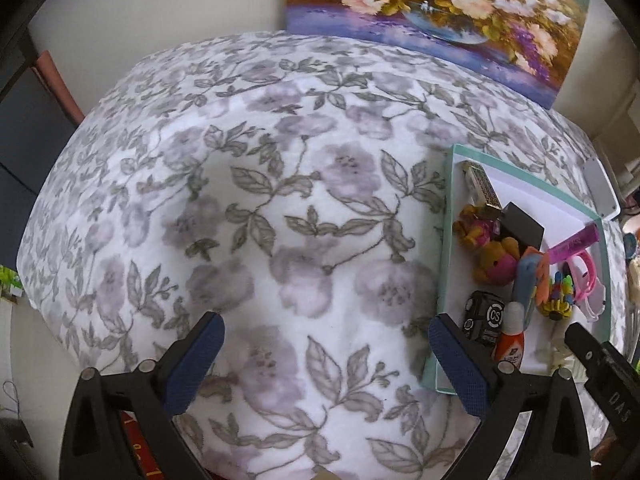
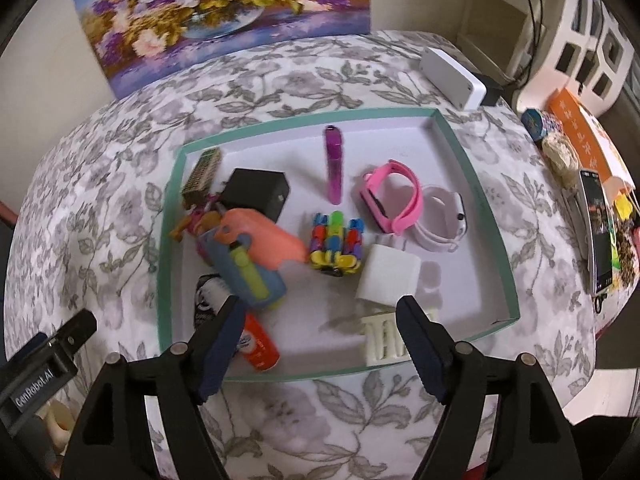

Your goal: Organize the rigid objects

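Observation:
A shallow teal-rimmed tray (image 2: 496, 216) with a white floor sits on the floral blanket and holds several small items: a pink watch (image 2: 390, 196), a pale watch (image 2: 444, 216), a purple tube (image 2: 334, 164), a black box (image 2: 256, 194), a colourful block toy (image 2: 336, 242), a white charger (image 2: 388, 276), a cream comb-like piece (image 2: 380, 338), an orange bottle (image 2: 260, 346) and a salmon and blue case (image 2: 256, 252). My right gripper (image 2: 320, 344) hangs open over the tray's near edge, holding nothing. My left gripper (image 1: 326, 360) is open above bare blanket, left of the tray (image 1: 444, 240).
A flower painting (image 2: 224, 12) leans on the wall behind the bed. A white box (image 2: 452, 72) lies beyond the tray. A phone (image 2: 600, 232), an orange book (image 2: 580, 128) and small clutter sit at the right edge. The floral blanket (image 1: 260, 200) spreads left of the tray.

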